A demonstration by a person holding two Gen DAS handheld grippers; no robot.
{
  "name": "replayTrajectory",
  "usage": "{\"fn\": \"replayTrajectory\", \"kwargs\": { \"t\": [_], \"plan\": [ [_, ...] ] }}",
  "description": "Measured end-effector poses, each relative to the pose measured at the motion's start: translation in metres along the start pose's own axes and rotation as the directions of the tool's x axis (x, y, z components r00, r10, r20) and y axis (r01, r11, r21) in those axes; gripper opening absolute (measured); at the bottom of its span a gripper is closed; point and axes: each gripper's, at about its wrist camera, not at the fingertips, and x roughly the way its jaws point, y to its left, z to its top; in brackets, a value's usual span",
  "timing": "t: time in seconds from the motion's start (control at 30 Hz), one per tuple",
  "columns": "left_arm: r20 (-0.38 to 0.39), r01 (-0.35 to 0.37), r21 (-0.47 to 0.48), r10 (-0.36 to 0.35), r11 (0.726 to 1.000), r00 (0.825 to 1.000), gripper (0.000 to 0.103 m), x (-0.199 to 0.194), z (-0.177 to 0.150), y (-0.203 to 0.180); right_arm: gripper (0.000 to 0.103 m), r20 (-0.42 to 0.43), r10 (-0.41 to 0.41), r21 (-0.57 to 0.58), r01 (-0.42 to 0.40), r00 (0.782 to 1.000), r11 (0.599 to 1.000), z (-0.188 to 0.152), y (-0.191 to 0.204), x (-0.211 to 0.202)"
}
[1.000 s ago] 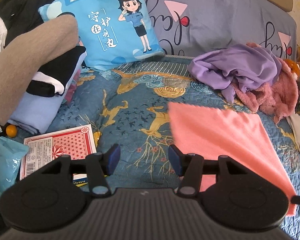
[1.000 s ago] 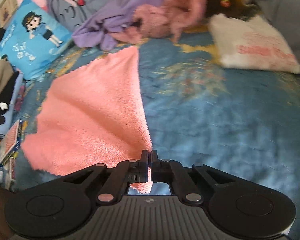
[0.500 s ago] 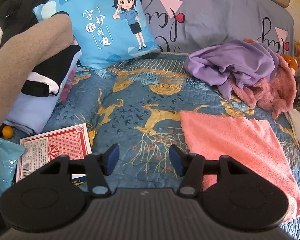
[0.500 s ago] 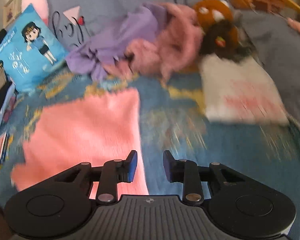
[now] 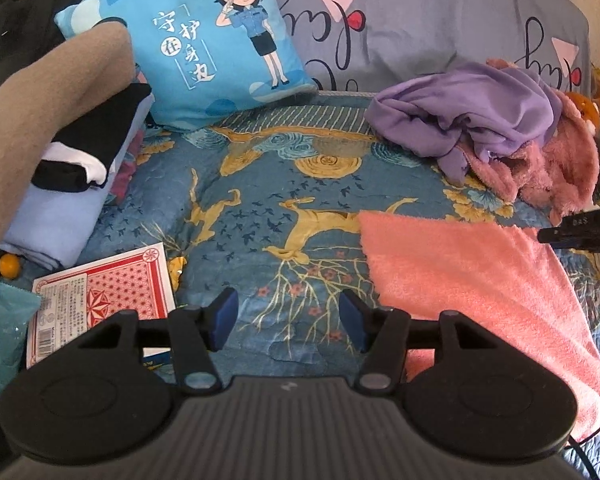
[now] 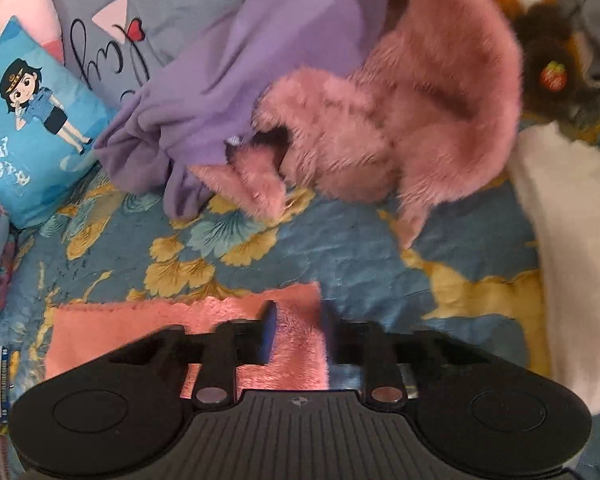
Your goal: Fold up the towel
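The patterned bedspread (image 5: 300,184) carries my pink towel (image 5: 472,284), lying flat. My right gripper (image 6: 298,330), jaws parted and empty, straddles its far right corner (blurred); my left gripper (image 5: 288,320), wide open, sits beside its left edge.

My left gripper (image 5: 288,318) hangs open over the blue quilt (image 5: 260,216), its 2 fingers well apart and holding nothing. The pink towel (image 5: 472,296) lies flat to my right, just beside the right finger. The other gripper's tip (image 5: 580,232) pokes in at the towel's far right edge. A red card box (image 5: 100,300) lies to my left.
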Motion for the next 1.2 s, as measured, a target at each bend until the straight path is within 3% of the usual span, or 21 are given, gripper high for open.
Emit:
{"fn": "replayTrajectory", "kwargs": {
  "t": [0.1, 0.23, 0.5, 0.63, 0.77, 0.9, 1.0, 1.2],
  "plan": [
    [0.0, 0.002, 0.007, -0.002, 1.0, 1.0, 0.062, 0.001, 0.0, -0.002, 0.002, 0.04, -0.033, -0.029, 0.034, 0.999, 0.999, 0.003, 0.001, -0.005],
    [0.001, 0.005, 0.017, -0.005, 1.0, 1.0, 0.063, 0.002, 0.001, -0.004, 0.002, 0.129, -0.141, -0.003, 0.143, 0.981, 0.99, 0.017, -0.008, -0.017],
    [0.002, 0.006, 0.031, -0.006, 0.999, 1.0, 0.063, 0.003, 0.002, -0.008, 0.003, 0.063, -0.275, -0.04, 0.277, 0.96, 0.96, 0.029, -0.017, 0.001],
    [0.001, 0.0, 0.03, 0.0, 1.0, 1.0, 0.063, 0.004, 0.001, -0.007, 0.014, 0.146, -0.326, -0.016, 0.331, 0.934, 0.943, 0.021, -0.01, -0.018],
    [0.004, -0.004, 0.022, 0.004, 1.0, 1.0, 0.063, 0.003, 0.002, -0.006, 0.02, 0.242, -0.276, -0.032, 0.292, 0.93, 0.956, 0.005, 0.004, -0.054],
    [-0.004, 0.013, 0.032, -0.013, 0.999, 1.0, 0.064, 0.003, 0.001, -0.006, 0.02, 0.231, -0.125, -0.177, 0.168, 0.965, 0.97, -0.025, 0.036, -0.078],
    [-0.017, 0.038, 0.041, -0.037, 0.998, 0.999, 0.066, 0.003, -0.001, -0.01, 0.02, 0.21, -0.049, -0.349, 0.122, 0.976, 0.929, -0.044, 0.072, -0.08],
    [-0.019, 0.042, 0.039, -0.041, 0.998, 0.999, 0.066, 0.002, -0.003, -0.01, 0.019, 0.15, 0.039, -0.612, 0.062, 0.988, 0.789, -0.051, 0.148, -0.054]
  ]
}}
